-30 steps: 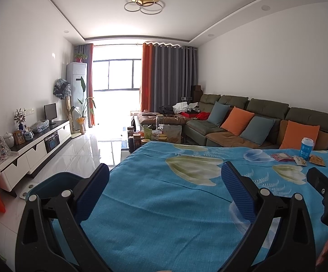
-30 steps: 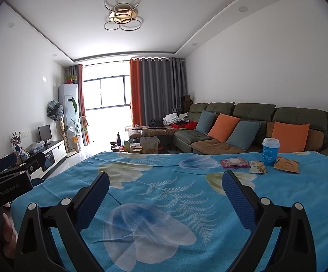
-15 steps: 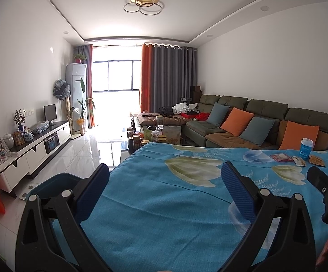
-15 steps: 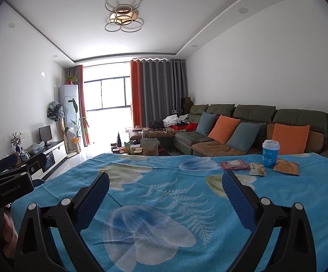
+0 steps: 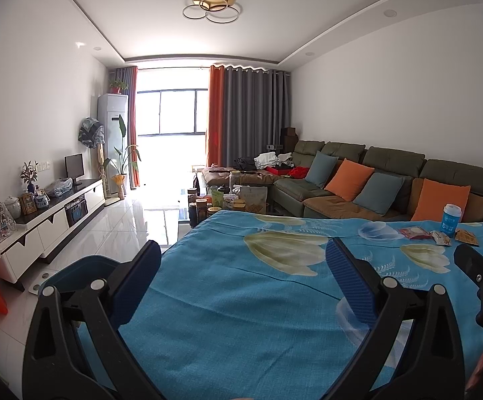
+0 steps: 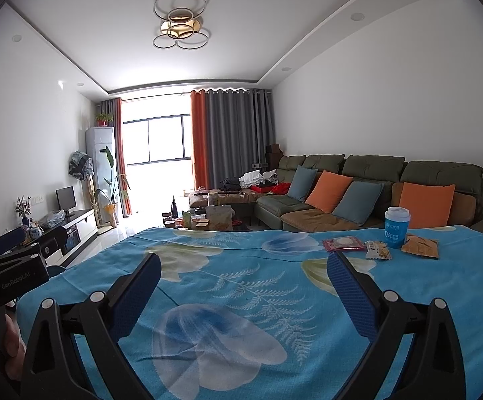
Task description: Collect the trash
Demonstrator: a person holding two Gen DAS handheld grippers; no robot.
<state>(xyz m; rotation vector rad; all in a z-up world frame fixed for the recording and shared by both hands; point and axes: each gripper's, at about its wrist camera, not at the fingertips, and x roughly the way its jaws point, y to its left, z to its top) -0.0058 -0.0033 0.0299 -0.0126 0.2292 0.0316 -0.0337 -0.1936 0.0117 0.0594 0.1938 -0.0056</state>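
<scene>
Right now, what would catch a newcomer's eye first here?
The bright blue floral cloth fills the foreground. At its far right edge sit a blue cup and three snack wrappers. Behind them, orange cushions stand out on the dark sofa.

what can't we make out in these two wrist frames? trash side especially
- Print on the blue cup and the three wrappers beside it, pink, white, orange: too small in both views.
- Whether the cup holds anything: lid hides it.
- Blue bin, left wrist view: left gripper covers most of it, inside unseen.
- Right gripper: only a tip shows at the left view's right edge.
- Table under the cloth: hidden throughout.
</scene>
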